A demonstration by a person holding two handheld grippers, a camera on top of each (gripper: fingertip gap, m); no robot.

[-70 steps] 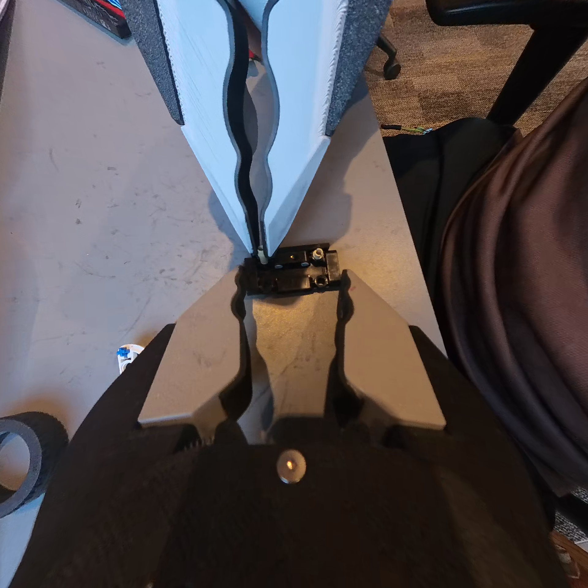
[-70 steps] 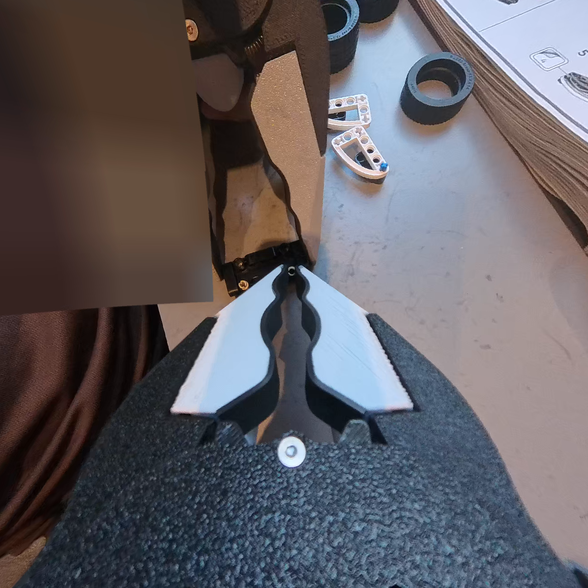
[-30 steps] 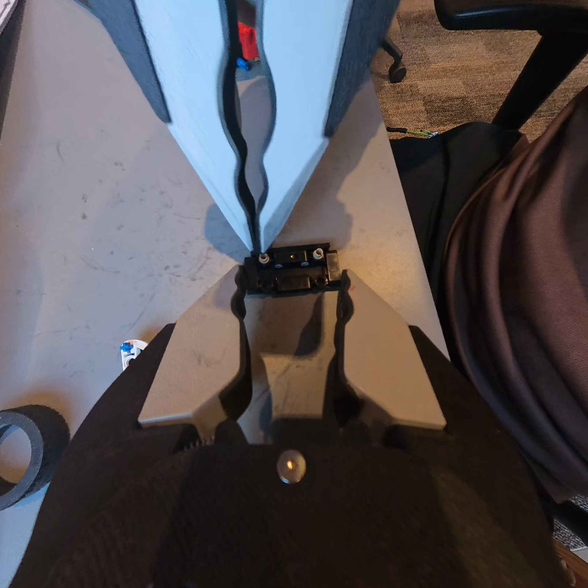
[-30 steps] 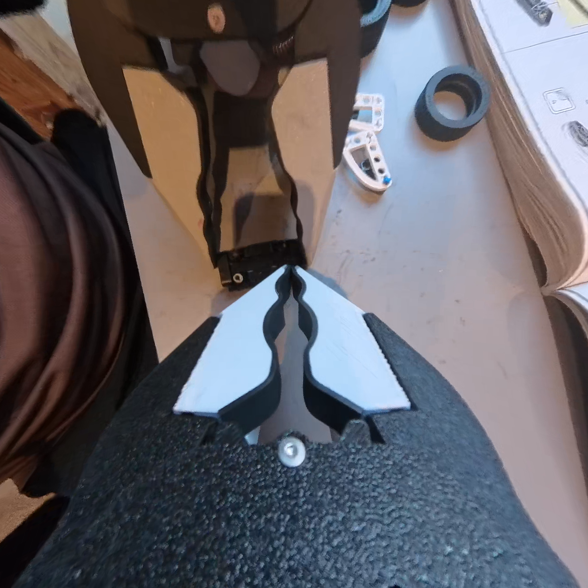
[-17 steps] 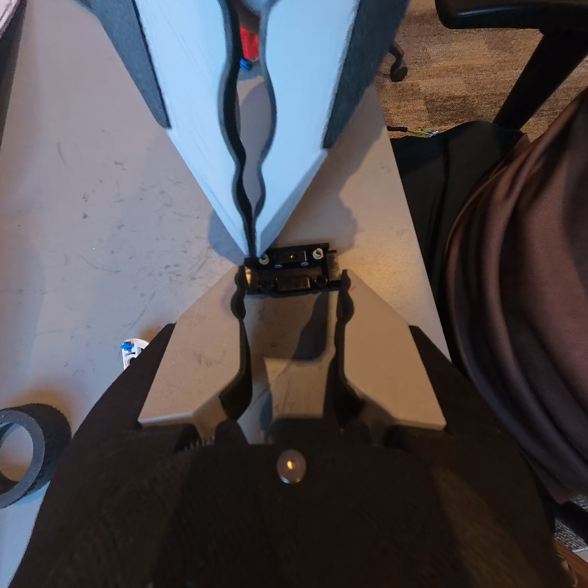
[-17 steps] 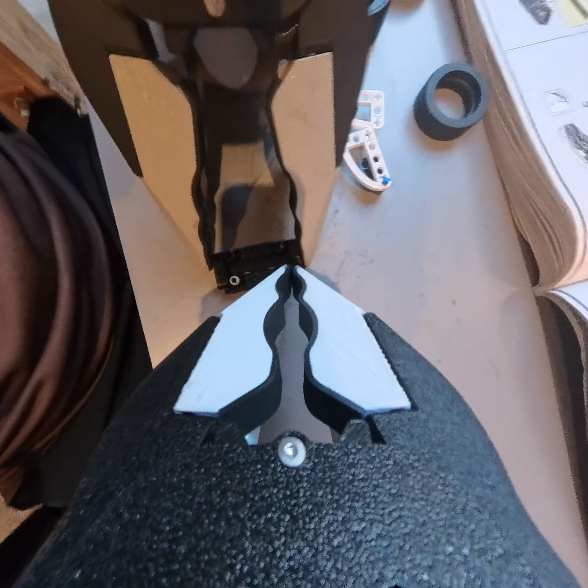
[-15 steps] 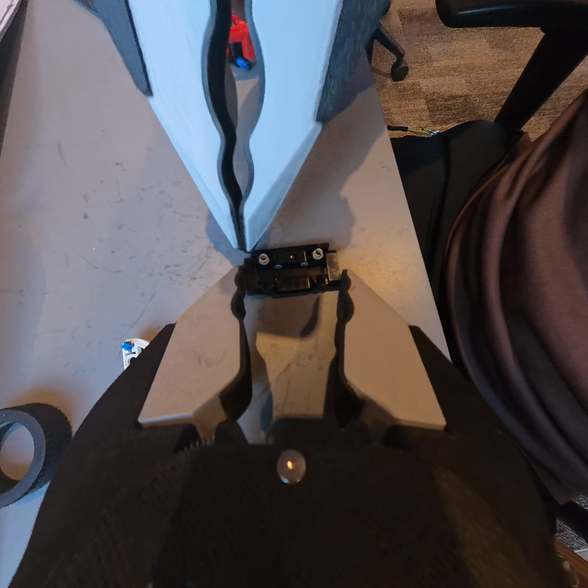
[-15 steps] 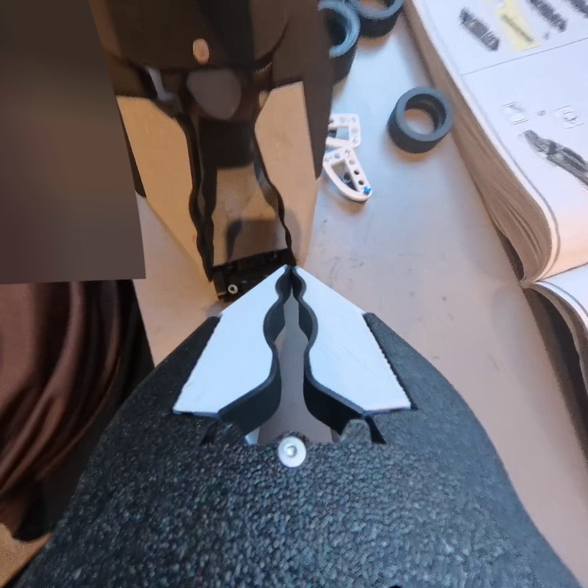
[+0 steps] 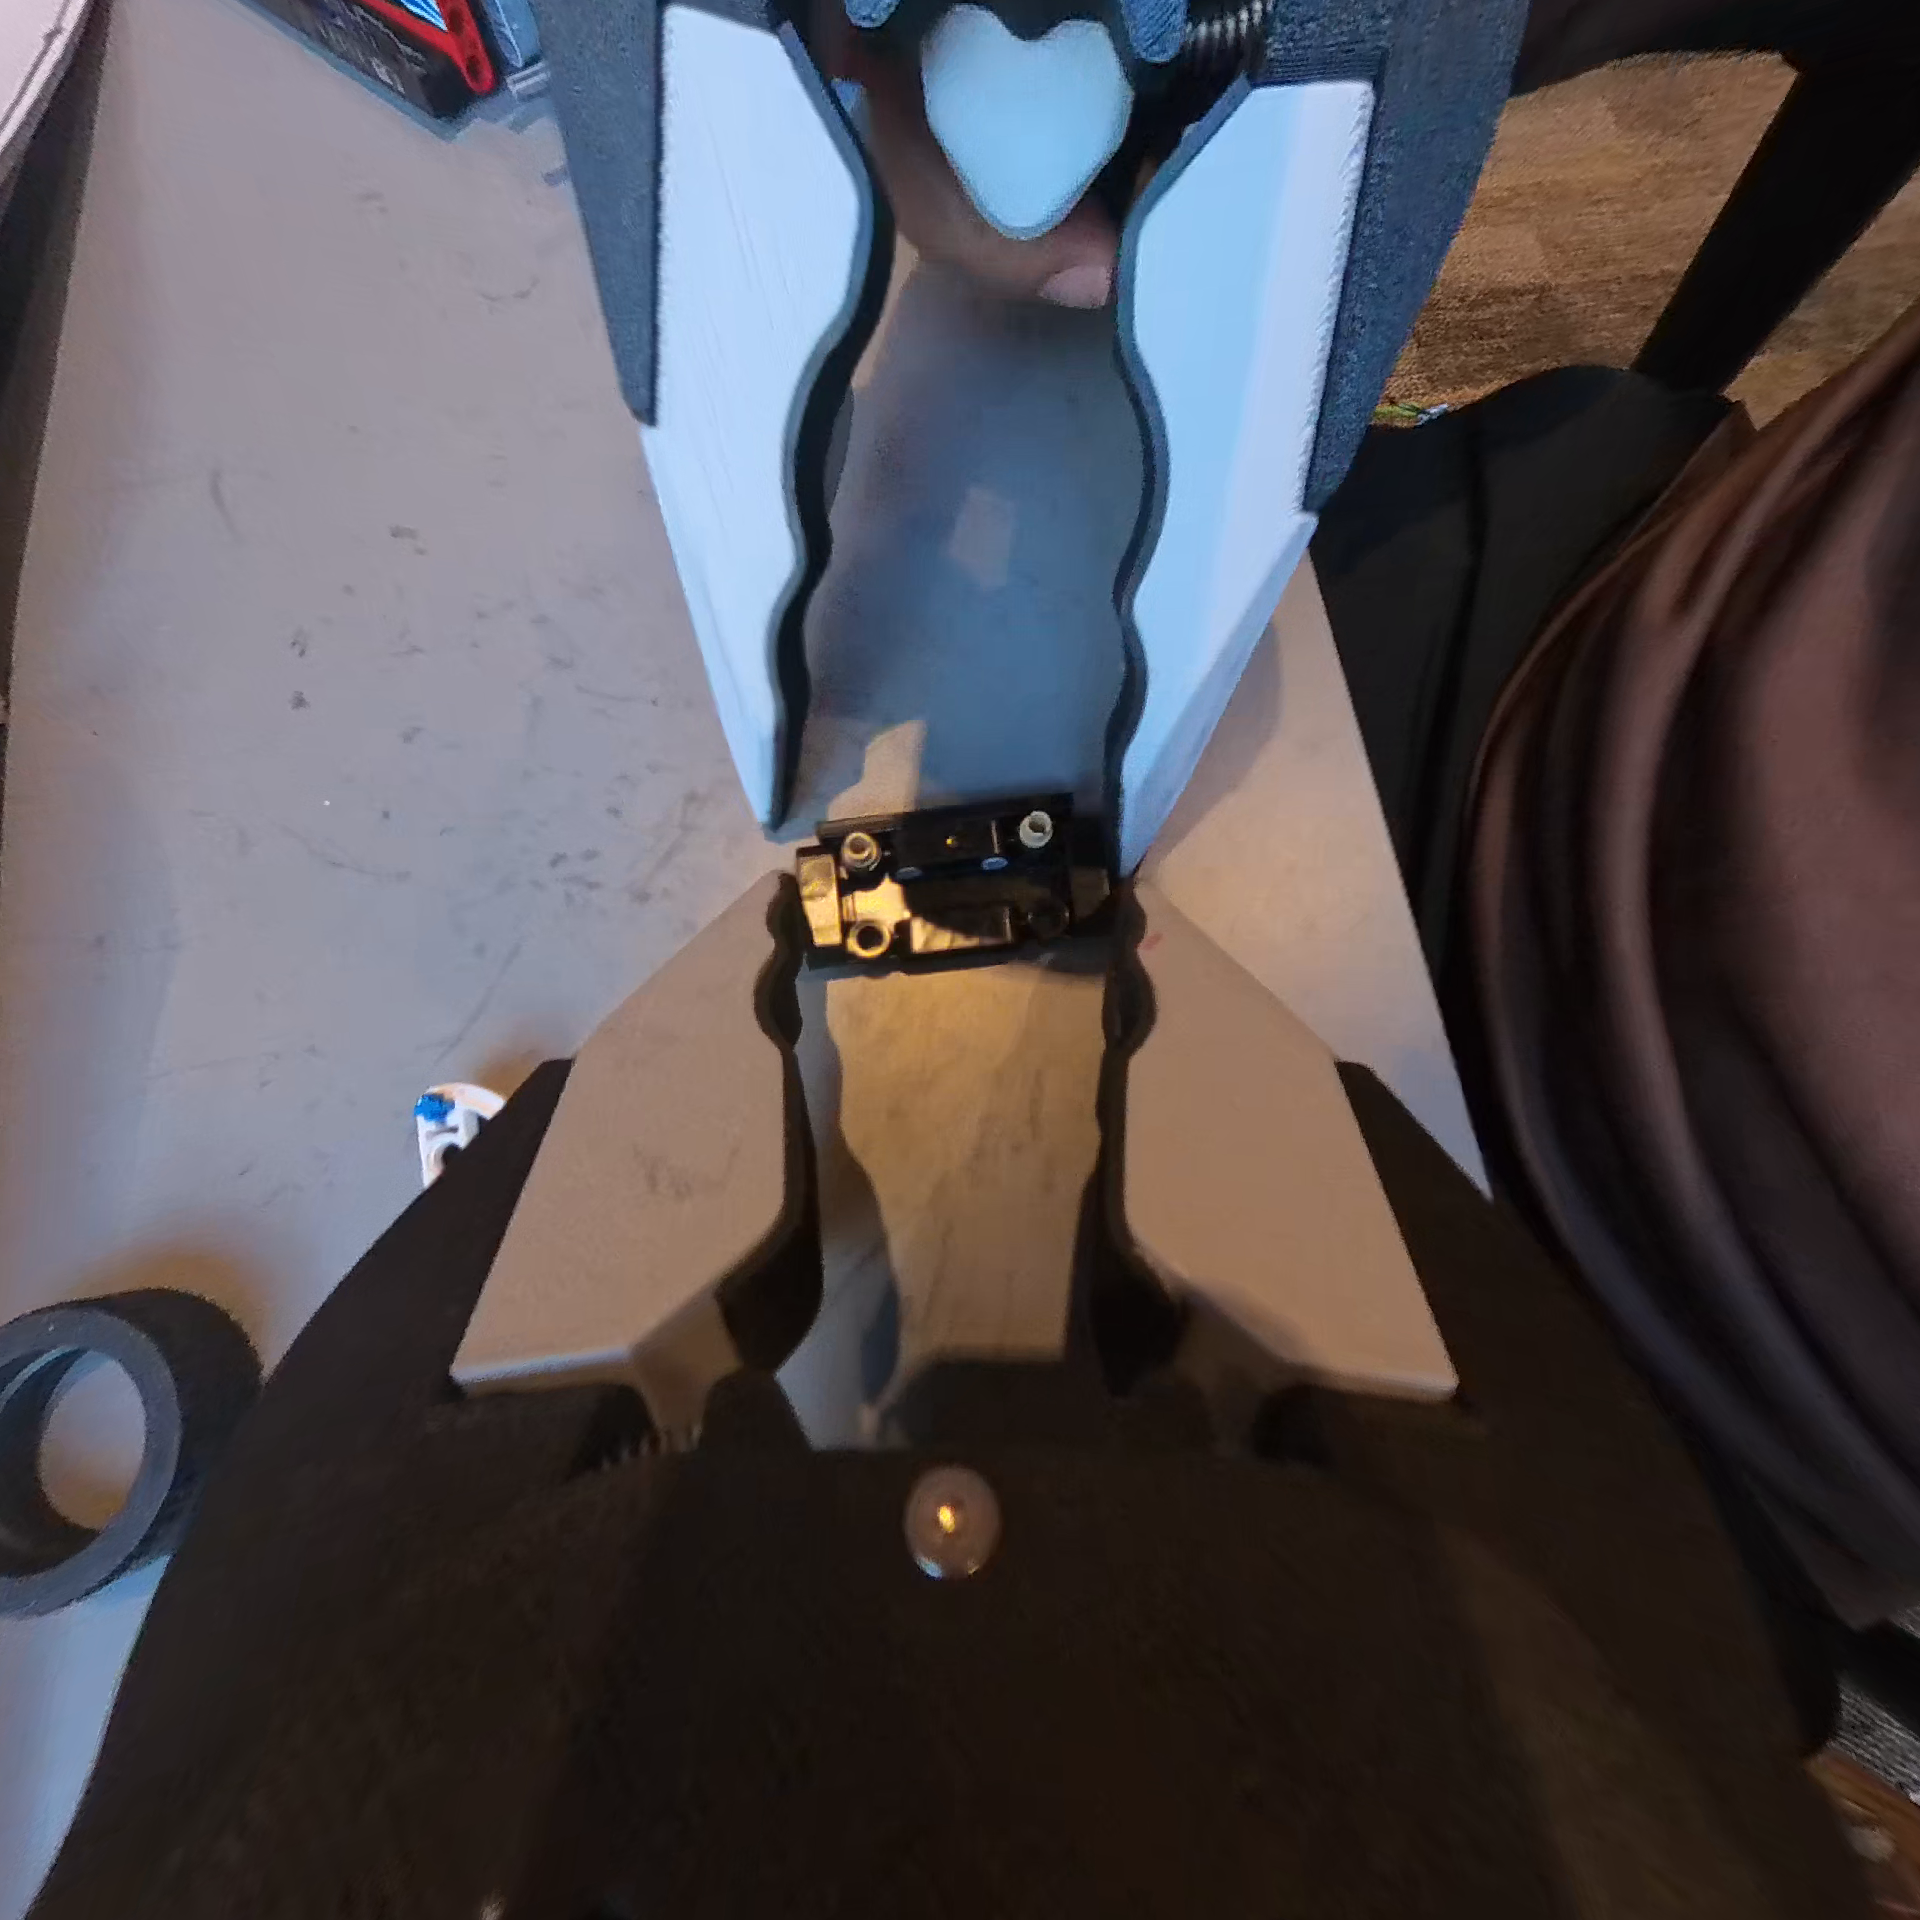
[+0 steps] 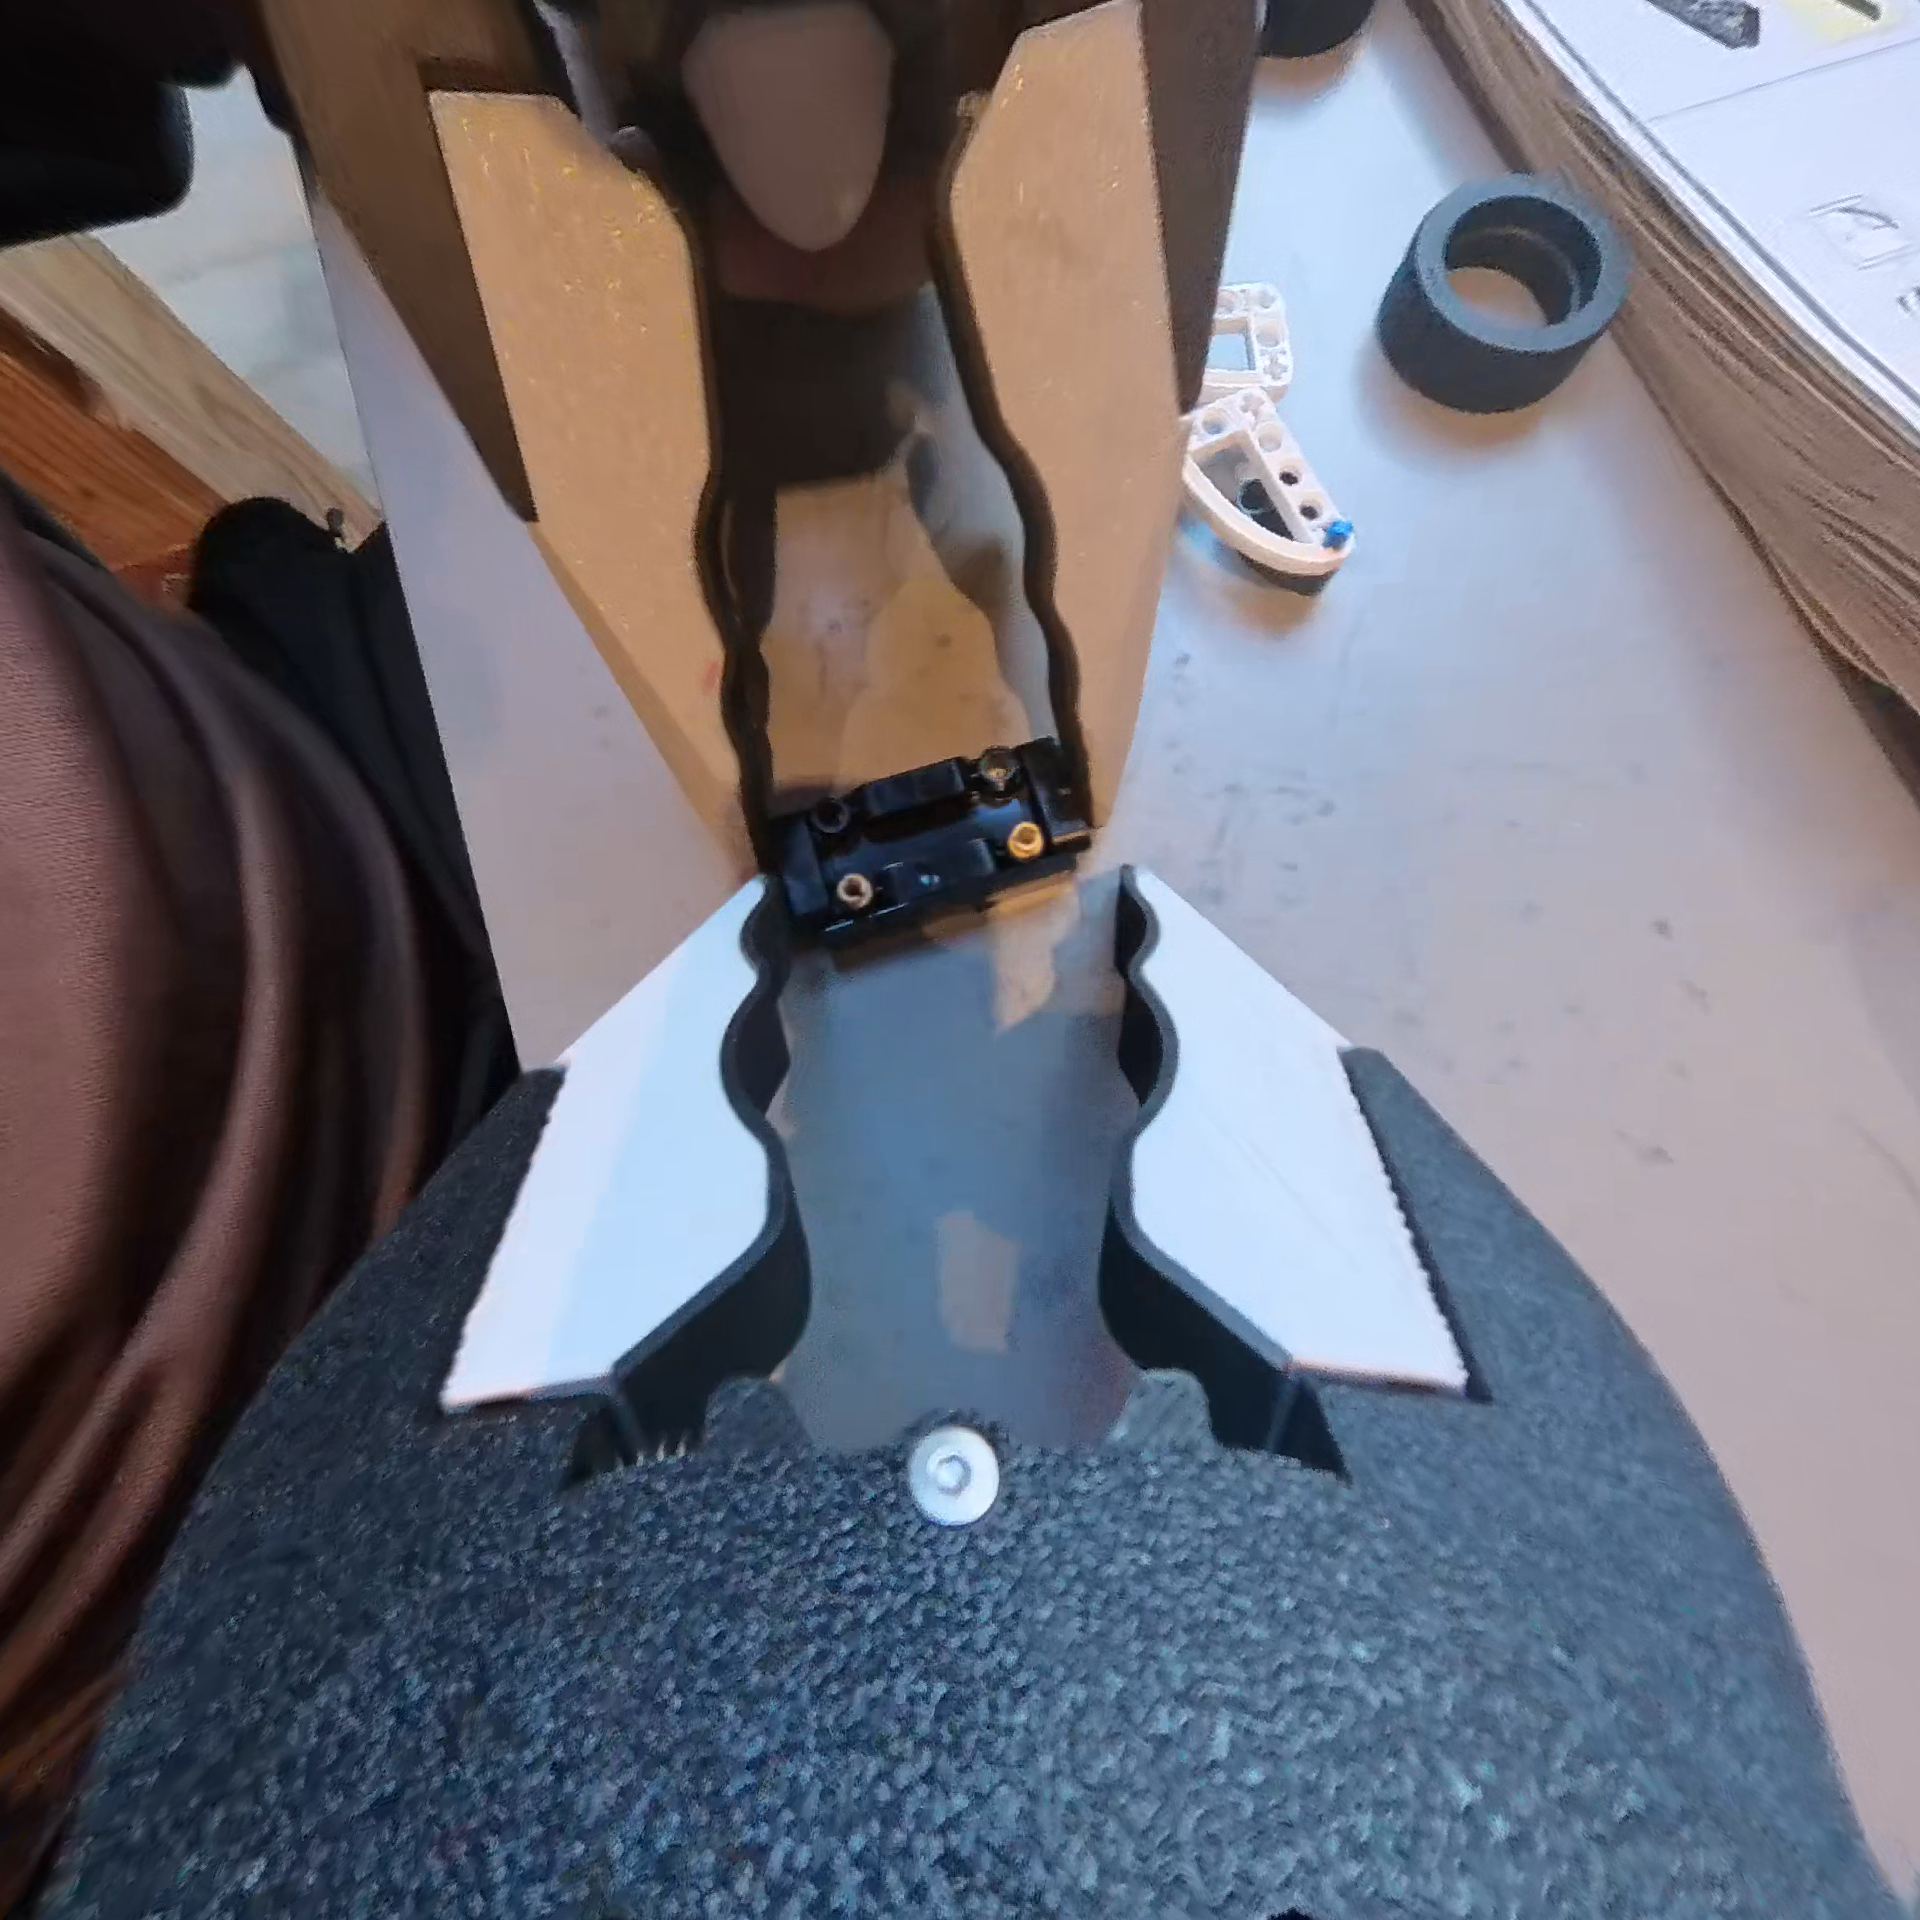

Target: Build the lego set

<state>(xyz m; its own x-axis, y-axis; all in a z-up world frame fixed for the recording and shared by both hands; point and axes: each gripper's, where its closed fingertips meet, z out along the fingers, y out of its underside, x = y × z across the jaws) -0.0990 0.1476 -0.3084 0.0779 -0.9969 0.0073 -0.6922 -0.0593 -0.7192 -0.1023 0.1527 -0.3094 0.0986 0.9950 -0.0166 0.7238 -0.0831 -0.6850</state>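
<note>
A small black lego assembly (image 9: 951,894) with two pale pins on top is clamped end to end between my left gripper's (image 9: 954,920) grey fingers, above the table's near edge. My right gripper (image 10: 945,899), with white fingers, faces it from the opposite side and is open and empty. Its fingertips stand just outside the two ends of the assembly (image 10: 930,842). In the left wrist view the right gripper (image 9: 951,836) comes in from the top. In the right wrist view the left gripper (image 10: 920,826) comes in from the top.
A black tyre (image 10: 1496,301), two white lego panels (image 10: 1262,499) and an open instruction booklet (image 10: 1714,156) lie on the grey table (image 10: 1455,831). The left wrist view shows the tyre (image 9: 83,1444) and a white piece with a blue pin (image 9: 447,1127). A person's brown clothing (image 9: 1714,935) is beyond the table edge. Less than 4 cm separates the two grippers' tips.
My right gripper was shut with its tip at one pin of the assembly; it has now opened wide and straddles the assembly. My left gripper has kept its hold, barely moving.
</note>
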